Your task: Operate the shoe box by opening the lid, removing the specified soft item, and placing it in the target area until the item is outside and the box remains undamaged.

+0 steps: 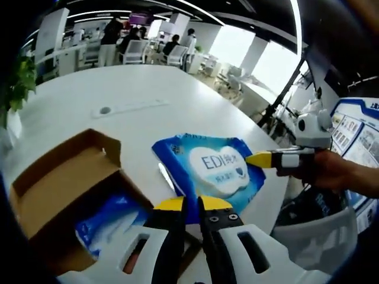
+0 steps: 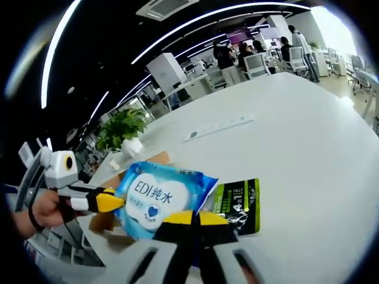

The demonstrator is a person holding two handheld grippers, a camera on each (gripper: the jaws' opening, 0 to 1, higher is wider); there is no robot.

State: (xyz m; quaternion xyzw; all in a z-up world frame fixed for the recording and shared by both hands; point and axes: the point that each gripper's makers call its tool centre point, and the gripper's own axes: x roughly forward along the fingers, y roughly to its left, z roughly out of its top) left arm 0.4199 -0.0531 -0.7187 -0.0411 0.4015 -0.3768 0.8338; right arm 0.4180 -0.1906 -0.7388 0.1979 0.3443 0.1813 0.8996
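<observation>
Count, both views: one open cardboard shoe box [image 1: 56,189]; two blue soft packs, one lifted [image 1: 210,168], one inside the box [image 1: 109,222]; one dark green packet [image 2: 237,204] on the counter [image 2: 308,136]; one potted plant [image 2: 121,127]; two claws, left [image 1: 190,207] and right [image 2: 190,220].

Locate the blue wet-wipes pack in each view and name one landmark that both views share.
Left gripper view: the blue soft plastic wet-wipes pack sits centre, above this view's own tool, right of the open brown cardboard box; the other tool meets its right edge.
Right gripper view: the pack sits lower centre-left, above this view's own tool.
Shared landmark: the long white strip on the white table.
</observation>
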